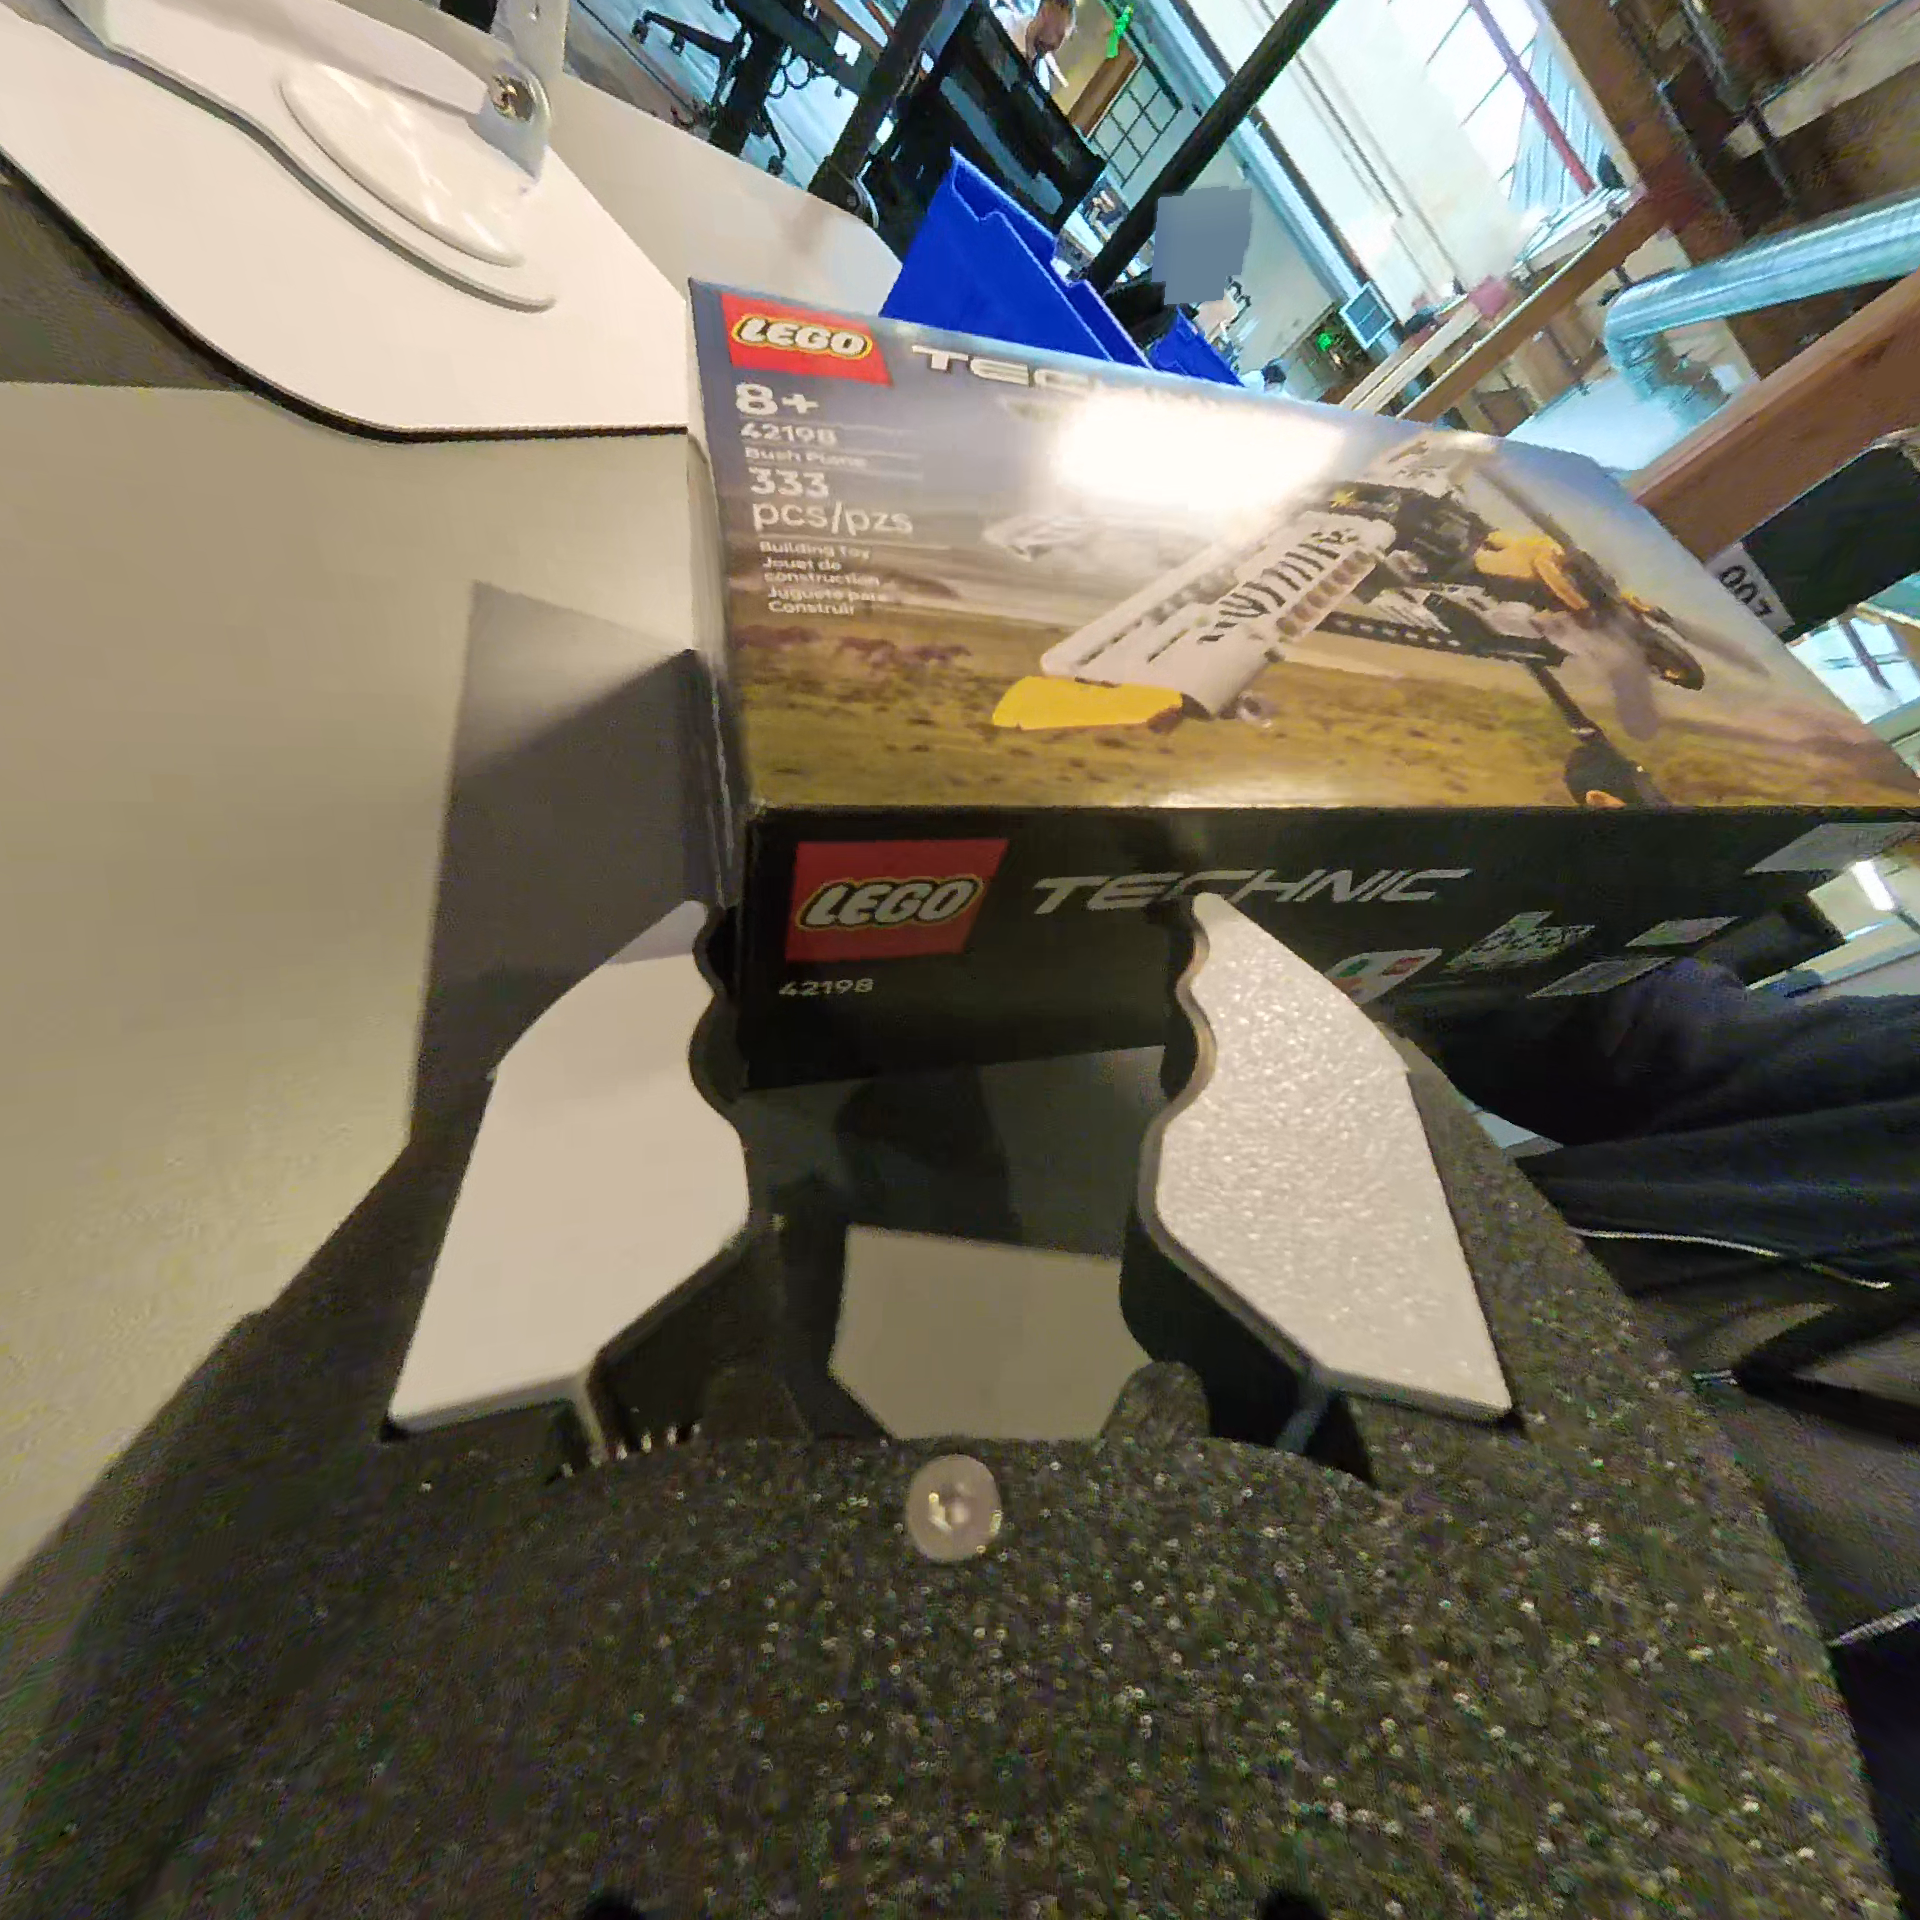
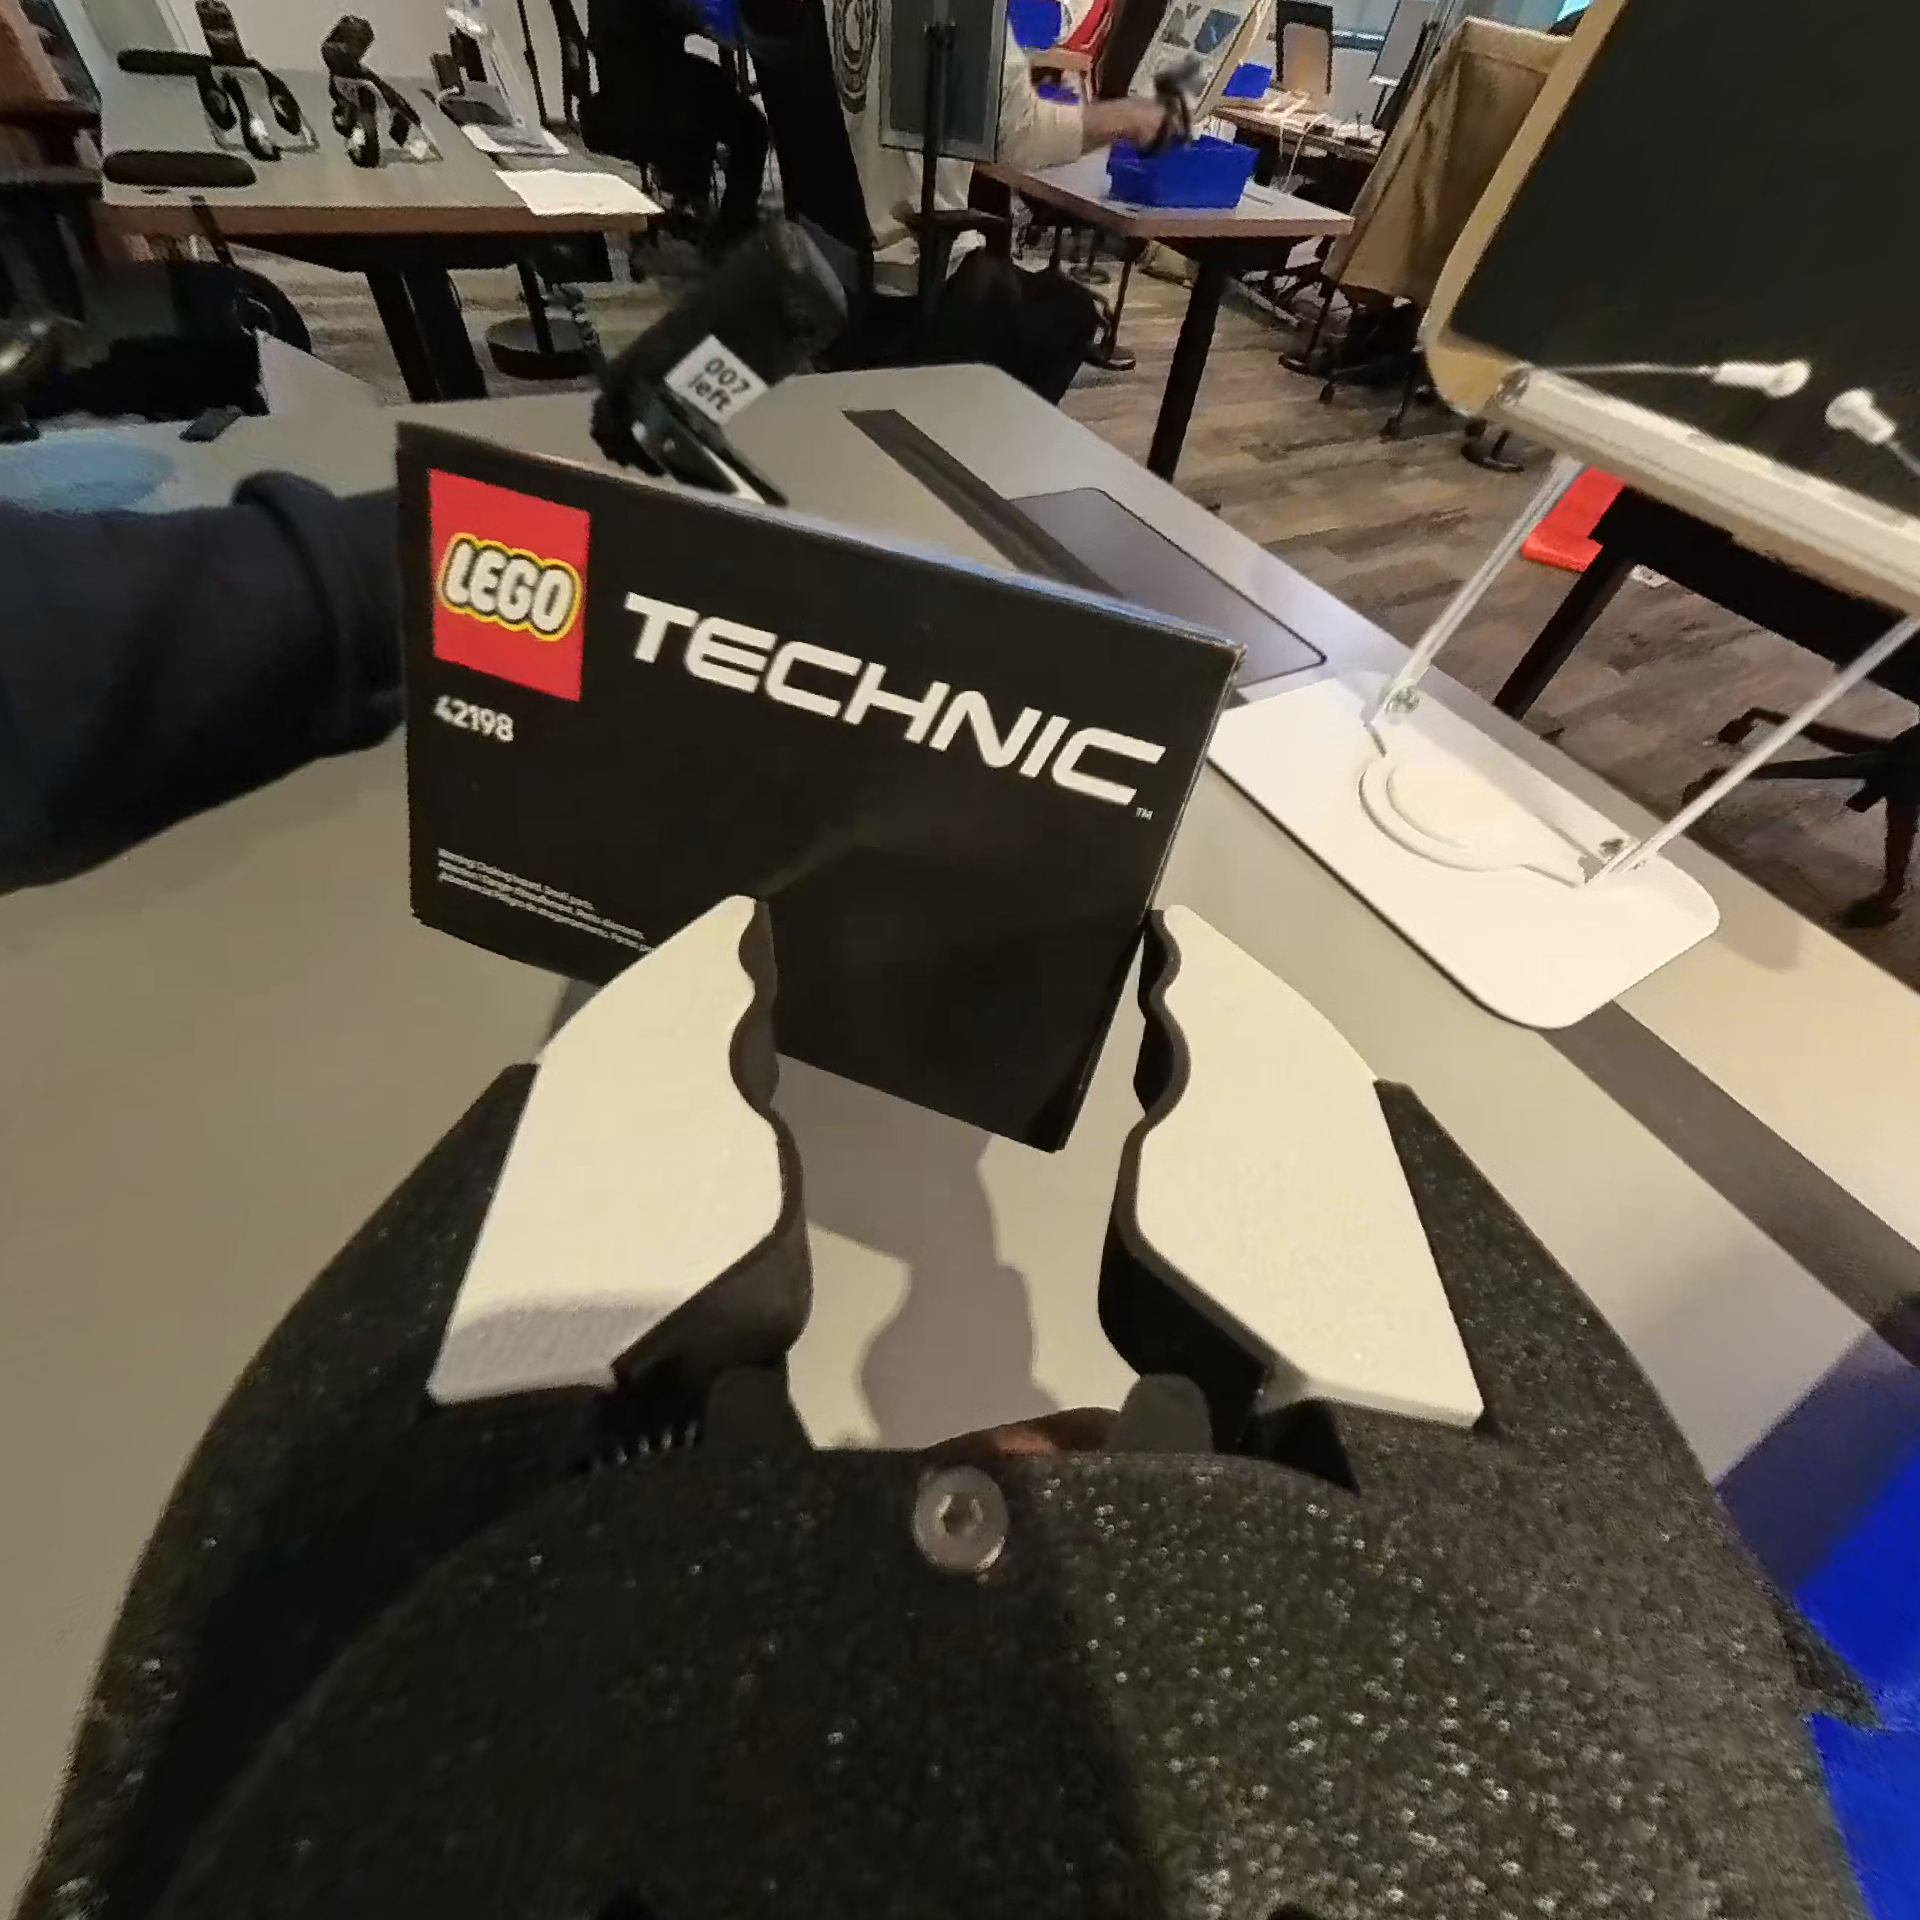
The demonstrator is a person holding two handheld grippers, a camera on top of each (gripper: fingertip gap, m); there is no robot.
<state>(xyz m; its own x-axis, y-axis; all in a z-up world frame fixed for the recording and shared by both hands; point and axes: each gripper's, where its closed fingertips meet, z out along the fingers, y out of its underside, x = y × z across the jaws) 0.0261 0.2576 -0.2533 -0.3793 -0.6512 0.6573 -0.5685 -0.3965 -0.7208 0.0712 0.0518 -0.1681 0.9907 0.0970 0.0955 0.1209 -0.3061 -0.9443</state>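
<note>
A toy building-set box (image 1: pixel 1195 623), with a plane picture on top and black sides, is on the grey table (image 1: pixel 208 831). My left gripper (image 1: pixel 951 925) is open, its fingertips at the left end of the box's long black side, the left finger (image 1: pixel 582 1143) by the box corner. My right gripper (image 2: pixel 951 920) is open at the box's black end face (image 2: pixel 810 748), whose lower right corner lies between the fingers. The box looks tilted in the right wrist view. The left gripper (image 2: pixel 707 353) and a dark sleeve (image 2: pixel 156 665) show behind the box.
A white monitor stand base (image 2: pixel 1475 831) and a monitor (image 2: pixel 1714 260) are on the table to the right of the box; the base also shows in the left wrist view (image 1: pixel 416 208). Blue bins (image 1: pixel 997 281) stand beyond the table. Other tables and seated people fill the background.
</note>
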